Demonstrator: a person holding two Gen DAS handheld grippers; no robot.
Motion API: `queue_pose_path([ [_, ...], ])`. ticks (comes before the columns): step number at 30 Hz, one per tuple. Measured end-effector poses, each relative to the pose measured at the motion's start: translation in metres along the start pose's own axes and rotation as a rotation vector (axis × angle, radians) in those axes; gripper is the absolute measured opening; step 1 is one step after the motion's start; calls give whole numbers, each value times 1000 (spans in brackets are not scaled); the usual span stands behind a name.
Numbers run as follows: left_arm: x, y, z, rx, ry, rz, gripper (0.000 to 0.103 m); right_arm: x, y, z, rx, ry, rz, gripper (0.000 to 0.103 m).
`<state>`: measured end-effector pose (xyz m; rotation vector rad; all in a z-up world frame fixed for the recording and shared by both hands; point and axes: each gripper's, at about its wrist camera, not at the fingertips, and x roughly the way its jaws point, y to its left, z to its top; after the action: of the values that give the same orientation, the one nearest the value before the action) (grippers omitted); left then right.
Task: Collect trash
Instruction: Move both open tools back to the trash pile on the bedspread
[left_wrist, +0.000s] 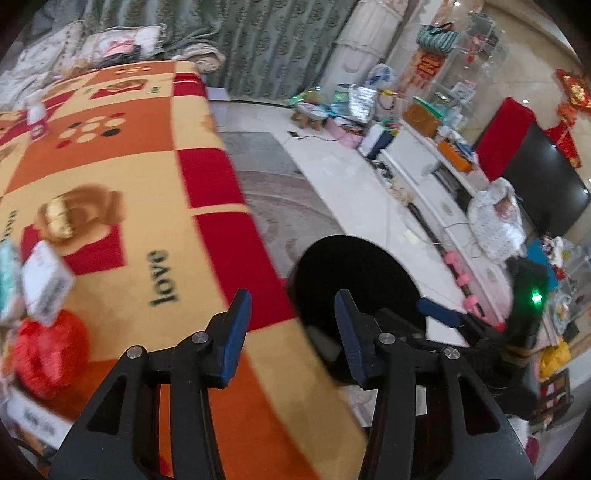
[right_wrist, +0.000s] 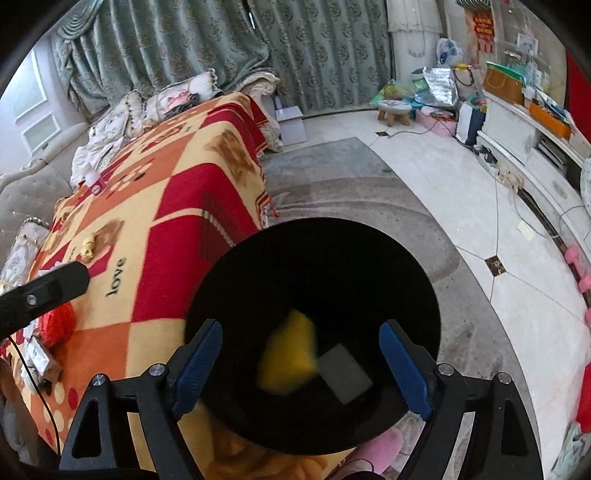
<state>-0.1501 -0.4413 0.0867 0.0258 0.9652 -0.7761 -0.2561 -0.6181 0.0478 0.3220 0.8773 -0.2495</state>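
A round black bin (right_wrist: 314, 266) stands on the floor against the table's edge. Inside it I see a blurred yellow piece (right_wrist: 290, 358) and a flat grey card (right_wrist: 345, 373). My right gripper (right_wrist: 303, 369) hangs open above the bin, and its blue pads touch nothing. My left gripper (left_wrist: 293, 325) is open and empty over the table's edge, beside the bin (left_wrist: 354, 280). On the blanket-covered table (left_wrist: 147, 192) lie a crumpled red bag (left_wrist: 48, 354), a white box (left_wrist: 46, 284) and a gold wrapper (left_wrist: 61, 219).
A small bottle (left_wrist: 37, 118) stands far back on the table. A sofa with cushions (right_wrist: 110, 114) lies behind it. A white TV cabinet (left_wrist: 436, 184) with clutter runs along the right. A pink slipper (right_wrist: 373, 454) shows below the bin. A grey rug (right_wrist: 369, 206) covers the floor.
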Motion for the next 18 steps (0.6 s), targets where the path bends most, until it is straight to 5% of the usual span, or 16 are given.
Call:
queue_pose_path([
  [18, -72, 73, -34, -39, -65, 195, 45, -24, 107, -3, -152, -47, 134, 85],
])
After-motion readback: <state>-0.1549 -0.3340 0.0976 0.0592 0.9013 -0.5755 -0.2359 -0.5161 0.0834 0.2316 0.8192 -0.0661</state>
